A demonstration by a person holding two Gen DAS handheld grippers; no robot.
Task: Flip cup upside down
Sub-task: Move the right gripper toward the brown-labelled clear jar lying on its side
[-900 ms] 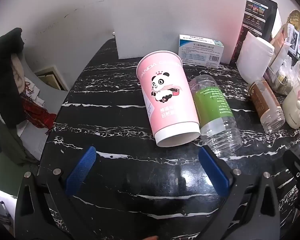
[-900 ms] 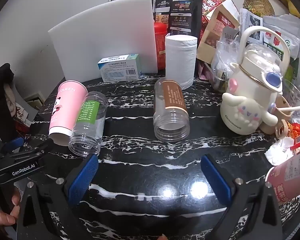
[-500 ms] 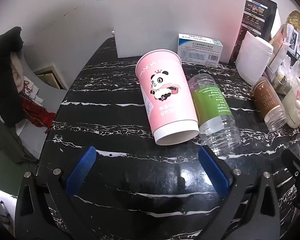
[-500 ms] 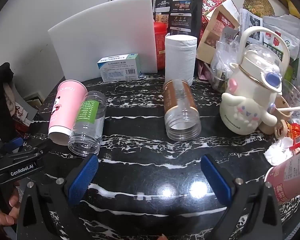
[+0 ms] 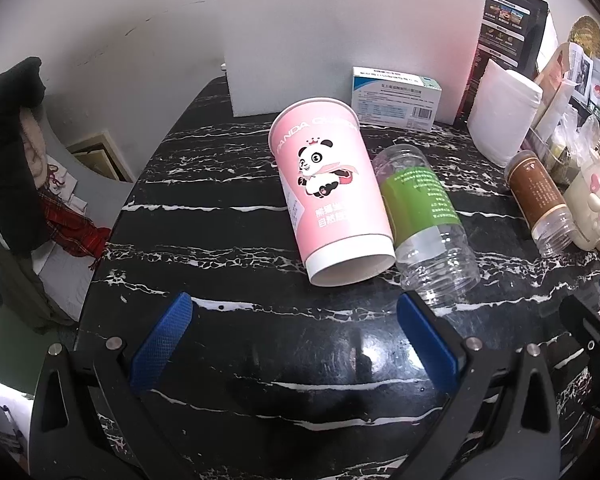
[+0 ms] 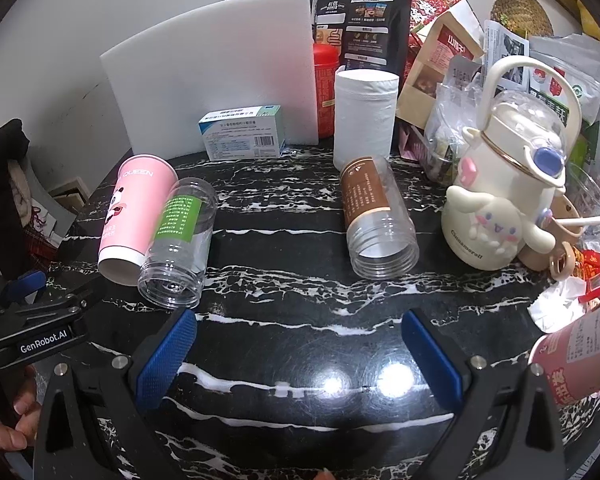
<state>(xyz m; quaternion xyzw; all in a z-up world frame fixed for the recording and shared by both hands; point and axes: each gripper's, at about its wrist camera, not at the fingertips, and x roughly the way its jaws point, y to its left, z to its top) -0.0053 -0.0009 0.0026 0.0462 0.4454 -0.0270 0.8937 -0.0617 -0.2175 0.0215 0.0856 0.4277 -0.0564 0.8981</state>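
Both grippers' jaws gape empty; pink cup (image 5: 332,192) lies sideways, mouth toward camera.

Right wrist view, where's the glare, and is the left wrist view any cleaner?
Right wrist view: two bright lamp reflections on the table near the right tongs. Left wrist view: only a dull sheen between the left tongs; pink cup sharp; fisheye bending in both.

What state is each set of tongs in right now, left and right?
Left tongs: open, holding nothing, short of the pink panda cup.
Right tongs: open, holding nothing, above the black marble table.
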